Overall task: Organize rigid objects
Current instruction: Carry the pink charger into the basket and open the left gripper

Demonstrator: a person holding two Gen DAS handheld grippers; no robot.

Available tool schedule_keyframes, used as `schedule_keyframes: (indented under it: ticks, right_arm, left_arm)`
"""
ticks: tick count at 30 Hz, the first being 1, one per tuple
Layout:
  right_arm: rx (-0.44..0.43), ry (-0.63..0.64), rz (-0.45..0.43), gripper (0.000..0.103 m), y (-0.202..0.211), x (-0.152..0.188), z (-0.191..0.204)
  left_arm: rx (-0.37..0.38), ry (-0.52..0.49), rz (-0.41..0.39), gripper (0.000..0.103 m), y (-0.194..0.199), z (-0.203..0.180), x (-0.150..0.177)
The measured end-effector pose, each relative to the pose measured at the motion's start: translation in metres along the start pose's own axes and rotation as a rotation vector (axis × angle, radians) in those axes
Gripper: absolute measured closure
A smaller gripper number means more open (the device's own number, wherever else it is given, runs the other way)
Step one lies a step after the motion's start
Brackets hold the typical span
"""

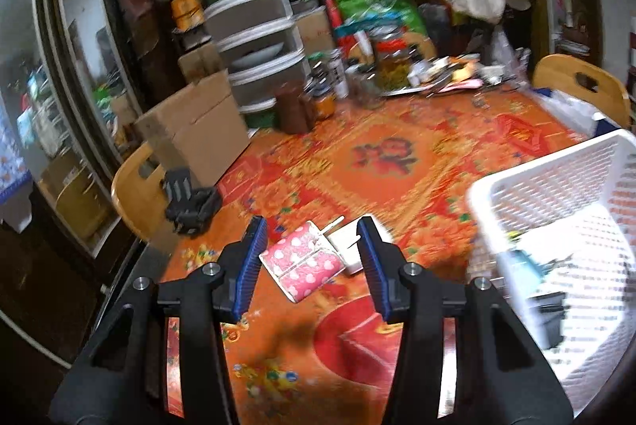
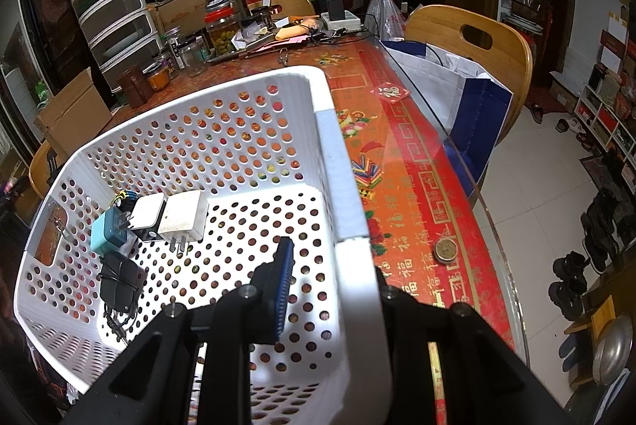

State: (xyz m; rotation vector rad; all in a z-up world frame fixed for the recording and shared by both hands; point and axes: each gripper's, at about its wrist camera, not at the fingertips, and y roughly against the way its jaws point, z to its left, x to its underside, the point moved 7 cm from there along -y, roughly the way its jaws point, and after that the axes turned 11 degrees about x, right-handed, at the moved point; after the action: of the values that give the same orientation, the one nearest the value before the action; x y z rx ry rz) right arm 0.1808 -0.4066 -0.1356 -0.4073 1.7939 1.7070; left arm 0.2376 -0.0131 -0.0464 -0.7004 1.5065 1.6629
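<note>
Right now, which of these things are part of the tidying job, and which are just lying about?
Part of the job:
white basket, gripped at its rim by the right gripper
chargers in it
pink polka-dot box
white box
left gripper, empty

Just lying about:
jars
cardboard box
coin

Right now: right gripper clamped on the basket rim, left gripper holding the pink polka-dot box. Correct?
Not quite. The left gripper holds nothing: in the left wrist view the pink polka-dot box lies on the table between open fingers. The right gripper is clamped on the basket rim.
</note>
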Motion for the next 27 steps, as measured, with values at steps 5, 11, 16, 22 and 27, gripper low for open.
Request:
schedule_keyframes:
  ticks: [5, 11, 16, 22, 27]
  right_arm:
    - [-0.005, 0.003, -0.002, 0.079, 0.000, -0.001, 0.000]
    - [-0.004, 0.003, -0.001, 0.079, 0.000, -0.001, 0.000]
    - [-0.006, 0.003, -0.002, 0.079, 0.000, -0.001, 0.000]
    - [-0.007, 0.007, -0.004, 0.079, 0.001, -0.003, 0.001]
    - [-0.012, 0.005, -0.007, 0.078, 0.001, -0.003, 0.002]
  left_arm:
    - [0.102, -0.097, 0.030, 0.059, 0.023, -0.050, -0.023]
    - [0.174, -0.291, 0.134, 0.059, 0.012, -0.136, -0.026]
    - [0.250, -0.411, 0.290, 0.059, -0.018, -0.199, -0.014]
    - [0.259, -0.485, 0.458, 0.059, -0.058, -0.236, 0.007]
    - [0.245, -0.560, 0.551, 0.059, -0.075, -0.253, 0.026]
